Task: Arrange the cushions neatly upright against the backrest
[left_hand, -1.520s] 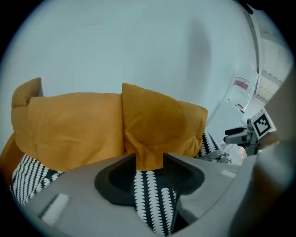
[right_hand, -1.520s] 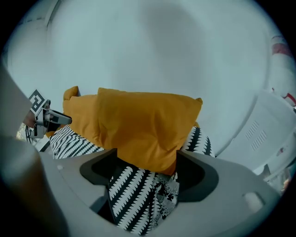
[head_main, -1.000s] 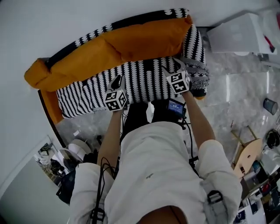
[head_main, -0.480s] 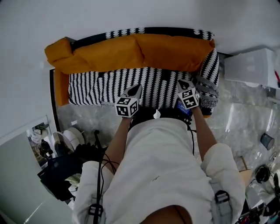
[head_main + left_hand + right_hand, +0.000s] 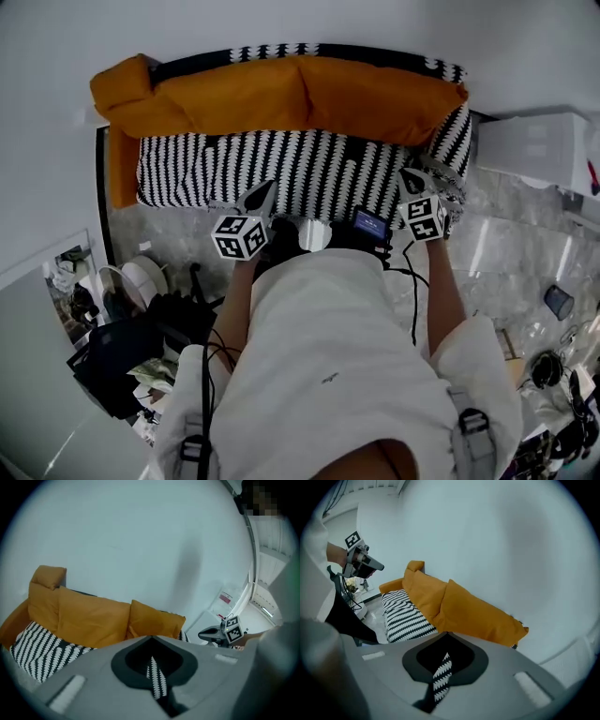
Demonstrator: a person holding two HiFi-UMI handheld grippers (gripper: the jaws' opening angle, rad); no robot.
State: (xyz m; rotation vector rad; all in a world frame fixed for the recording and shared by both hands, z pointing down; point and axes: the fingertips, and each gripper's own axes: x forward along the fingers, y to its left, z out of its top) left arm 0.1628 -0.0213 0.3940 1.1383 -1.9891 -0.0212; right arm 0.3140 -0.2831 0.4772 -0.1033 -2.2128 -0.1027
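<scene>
your left claw (image 5: 260, 199) and right claw (image 5: 411, 180) were each clenched on the striped cover (image 5: 319, 173). orange cushions (image 5: 300, 94) stood against the backrest (image 5: 281, 51). step, seemingly: smoothing. next likely needed an even, taut pull.

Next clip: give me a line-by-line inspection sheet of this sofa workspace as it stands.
Surface: sofa seat, covered by a black-and-white striped cover.
Job's things: orange cushions stand in a row against the backrest.
Clutter: dark bag and white roll on the floor at left; white box at right.
Grippers: left gripper and right gripper are each shut on a pinch of the striped cover at the seat's front edge.
Cables: black cable runs along the right arm.
Surroundings: white wall, marble floor.
</scene>
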